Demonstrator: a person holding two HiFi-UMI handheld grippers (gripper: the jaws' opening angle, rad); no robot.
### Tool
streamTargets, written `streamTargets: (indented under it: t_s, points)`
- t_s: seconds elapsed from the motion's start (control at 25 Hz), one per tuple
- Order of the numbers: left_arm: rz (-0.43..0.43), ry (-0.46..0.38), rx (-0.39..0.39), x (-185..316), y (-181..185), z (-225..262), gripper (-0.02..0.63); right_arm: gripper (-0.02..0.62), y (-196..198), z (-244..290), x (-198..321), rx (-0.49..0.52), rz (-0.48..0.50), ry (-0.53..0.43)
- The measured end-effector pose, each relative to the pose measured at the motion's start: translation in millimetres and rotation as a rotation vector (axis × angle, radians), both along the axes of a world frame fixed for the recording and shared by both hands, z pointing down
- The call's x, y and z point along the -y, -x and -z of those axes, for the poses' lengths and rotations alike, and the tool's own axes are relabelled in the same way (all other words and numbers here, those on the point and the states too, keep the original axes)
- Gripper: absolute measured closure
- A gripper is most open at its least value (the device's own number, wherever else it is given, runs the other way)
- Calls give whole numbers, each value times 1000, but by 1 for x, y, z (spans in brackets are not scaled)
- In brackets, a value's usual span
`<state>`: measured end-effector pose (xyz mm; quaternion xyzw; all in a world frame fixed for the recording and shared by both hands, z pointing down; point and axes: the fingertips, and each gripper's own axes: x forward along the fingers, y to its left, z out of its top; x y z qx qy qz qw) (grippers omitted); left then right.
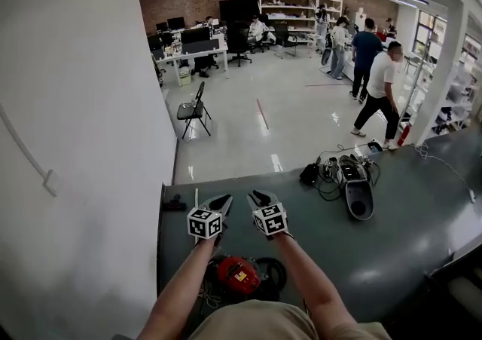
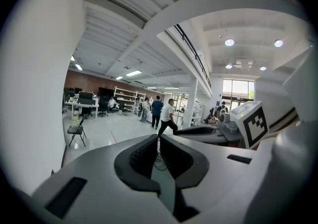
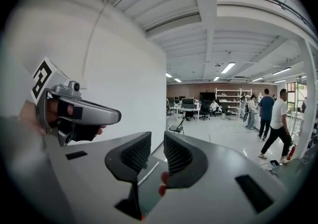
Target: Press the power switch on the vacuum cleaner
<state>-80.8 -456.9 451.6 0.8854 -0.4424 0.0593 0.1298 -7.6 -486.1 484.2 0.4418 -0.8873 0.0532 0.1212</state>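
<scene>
A red and black vacuum cleaner (image 1: 239,274) lies low in the head view, close to my body and beneath both forearms. My left gripper (image 1: 221,202) and right gripper (image 1: 260,198) hover side by side above the grey table (image 1: 407,233), beyond the vacuum and pointing away from it. Each pair of jaws stands only a thin slit apart with nothing held. In both gripper views the jaws aim out at the room, and the vacuum's switch is not visible. The right gripper view shows the left gripper (image 3: 112,116) to its left, with a hand holding it.
A white wall (image 1: 83,120) rises close on the left. On the table at the right lie a black device (image 1: 359,197) and tangled cables (image 1: 325,176). Beyond the table's far edge are the shiny floor, a folding chair (image 1: 193,110) and several people.
</scene>
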Motion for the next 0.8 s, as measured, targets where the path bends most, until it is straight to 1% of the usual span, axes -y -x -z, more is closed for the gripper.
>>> streamTargets:
  t_s: [0.08,0.16,0.28,0.32,0.4,0.56,0.64,0.8]
  points:
    - [-9,-27,1,6,-2,26,597,514,0,22,4,29,-5,-20]
    - [-16,-59,17,9,-4,51,597,514,-1,44,4,38,-8,-32]
    - [-18,-124,44,5,-6,72,598,515,3,71,-2,45,3,-75]
    - [-20,-135,46,2,-8,73,598,514,4,76,-5,47,10,-93]
    - [-19,-130,37,0,-7,65,598,514,4,77,-9,52,17,-111]
    - [6,-90,3,-1,8,40,598,514,-1,55,-8,72,-25,-78]
    - [6,-92,10,-4,13,34,598,514,0,50,-12,82,-26,-74]
    - [6,-103,15,-4,19,40,597,514,7,56,-14,69,-13,-91]
